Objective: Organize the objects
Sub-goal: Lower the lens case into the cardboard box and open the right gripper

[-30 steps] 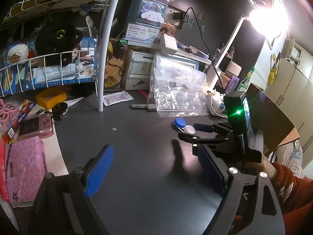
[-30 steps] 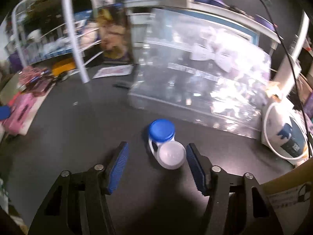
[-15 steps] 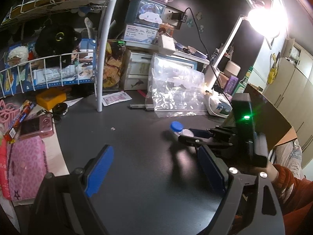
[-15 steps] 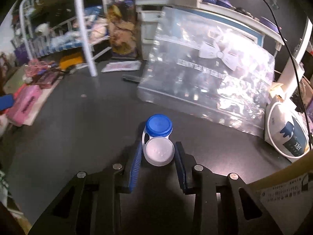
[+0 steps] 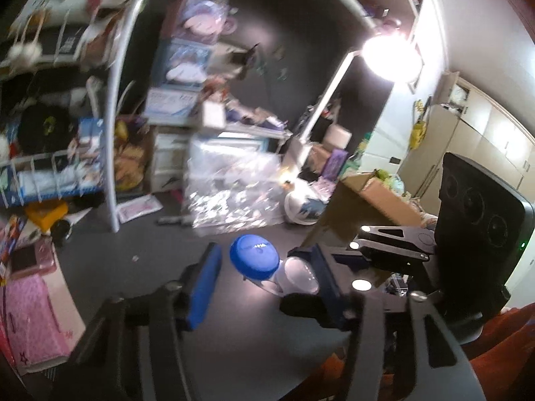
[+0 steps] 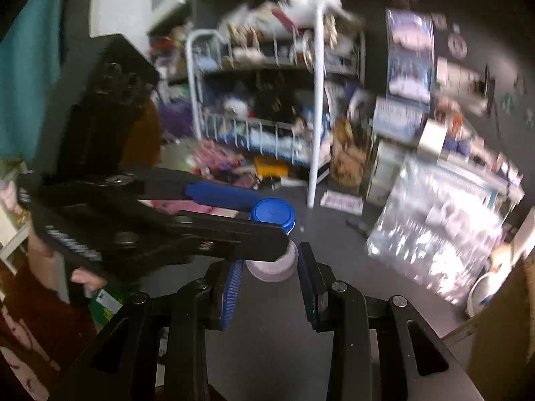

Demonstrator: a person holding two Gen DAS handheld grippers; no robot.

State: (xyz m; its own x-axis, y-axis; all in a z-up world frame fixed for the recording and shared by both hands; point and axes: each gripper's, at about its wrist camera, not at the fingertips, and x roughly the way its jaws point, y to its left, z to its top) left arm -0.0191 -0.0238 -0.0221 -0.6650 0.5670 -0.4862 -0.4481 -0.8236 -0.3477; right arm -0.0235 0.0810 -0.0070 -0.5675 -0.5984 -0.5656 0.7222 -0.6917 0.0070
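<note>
- Right gripper point(image 6: 270, 262) pinches the lens case point(image 5: 257, 257) by its white cap point(image 6: 271, 269), one pad on either side of that cap; its jaws have just been closing, with the case between them.
- Left gripper point(image 5: 265, 267) reaches in from the left, and its jaws have just been closing too, with the case between them lengthwise.
- Its bright blue pad point(image 5: 204, 284) stands just left of the blue cap point(image 5: 254, 257), with a thin dark gap showing between them (so that pad is not pressing).
- Its other finger sits at the white-cap end, and I cannot tell whether it touches there.
- From the right wrist, the blue cap is the far end of the case and the white cap the near end.
- The case is held in the air over the dark desk point(image 5: 140, 234), near its middle.
- Beyond it, a clear zip bag point(image 5: 230, 193) leans against the drawers at the far side.
- A white wire rack point(image 6: 254, 127), crammed with toys and packets, fills the far left.
- A lit lamp point(image 5: 389, 55) glares at the far right, above a cardboard box point(image 5: 371, 193).
- A pink pouch point(image 5: 30, 317) lies on the near left edge.
- An orange-red sleeve point(image 5: 501, 334) shows behind the right gripper.
</note>
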